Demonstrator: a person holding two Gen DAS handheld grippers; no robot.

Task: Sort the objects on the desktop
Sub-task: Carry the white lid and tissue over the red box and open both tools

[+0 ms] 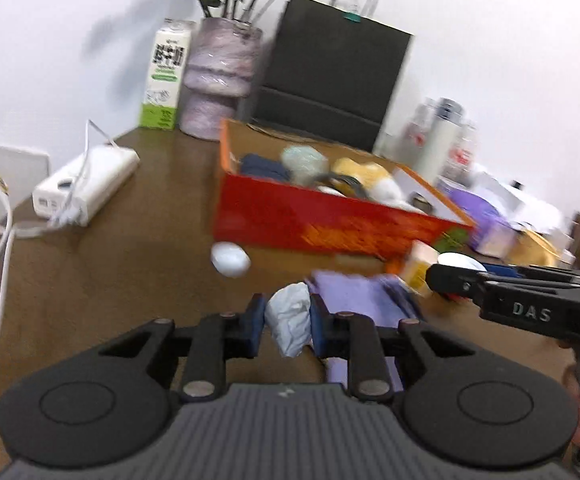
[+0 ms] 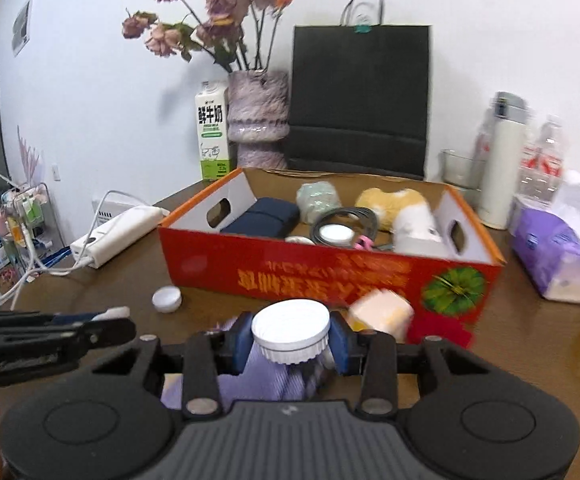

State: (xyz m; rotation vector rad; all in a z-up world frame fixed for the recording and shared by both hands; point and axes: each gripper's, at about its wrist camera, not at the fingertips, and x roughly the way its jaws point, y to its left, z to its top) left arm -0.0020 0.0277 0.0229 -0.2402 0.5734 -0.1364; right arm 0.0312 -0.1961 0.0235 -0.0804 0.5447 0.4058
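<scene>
My left gripper (image 1: 288,322) is shut on a crumpled white paper wad (image 1: 290,322), held above a purple cloth (image 1: 354,300) on the brown desk. My right gripper (image 2: 292,338) is shut on a white ribbed jar lid (image 2: 290,332), above the same purple cloth (image 2: 258,384). The red cardboard box (image 2: 290,272) stands just beyond, holding a navy case (image 2: 266,216), a plush toy (image 2: 394,204), a cable coil and other items. A small white cap (image 2: 167,299) lies on the desk left of the box; it also shows in the left wrist view (image 1: 230,259).
A milk carton (image 2: 212,136), a vase of dried roses (image 2: 258,116) and a black paper bag (image 2: 360,100) stand at the back wall. A white power strip (image 2: 118,232) with cables lies left. A thermos (image 2: 504,160), bottles and a purple tissue pack (image 2: 554,252) stand right.
</scene>
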